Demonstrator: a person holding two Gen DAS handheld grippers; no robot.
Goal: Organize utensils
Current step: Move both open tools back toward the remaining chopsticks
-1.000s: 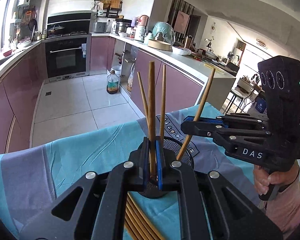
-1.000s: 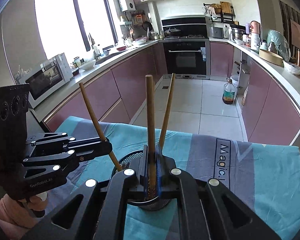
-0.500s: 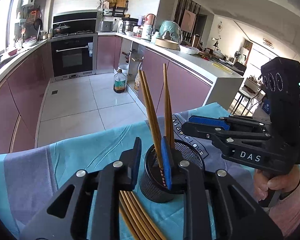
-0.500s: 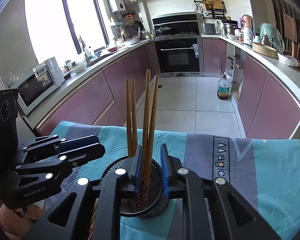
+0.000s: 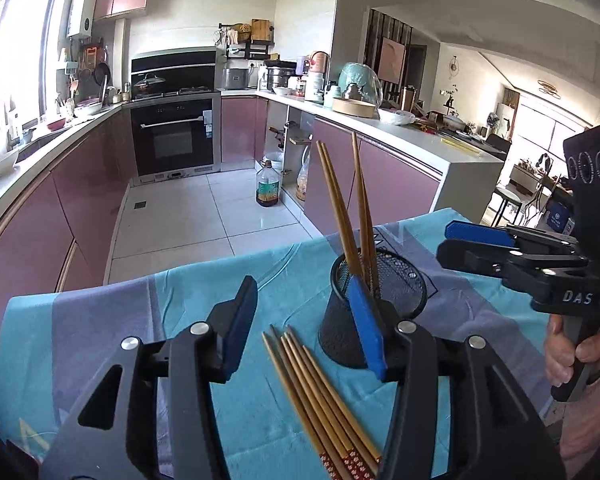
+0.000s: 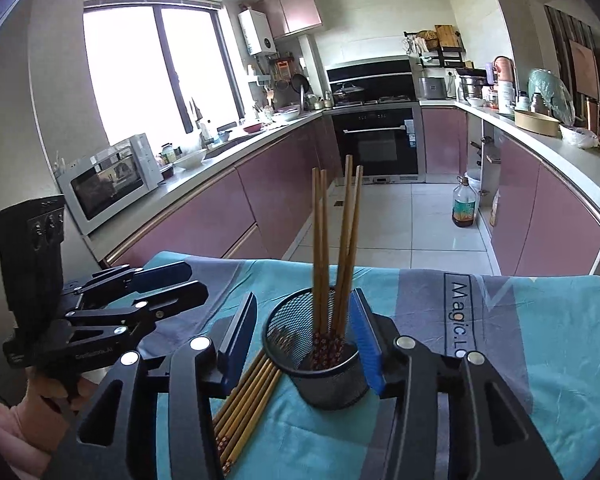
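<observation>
We hold left gripper (image 5: 300, 332) and right gripper (image 6: 304, 338) wide apart, empty. Loose chopsticks (image 5: 320, 396) lie directly beneath left gripper, long axis along fingers; holder (image 5: 376, 308) just right.

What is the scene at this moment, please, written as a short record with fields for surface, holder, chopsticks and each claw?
surface: table with blue and grey cloth
holder: black round wire-mesh cup, upright on the cloth
chopsticks in holder: four brown wooden sticks, leaning, patterned ends down
chopsticks outside: loose bundle of wooden chopsticks flat on the cloth beside the cup
left claw: open, empty, above the loose bundle
right claw: open, empty, one finger at each side of the cup
</observation>
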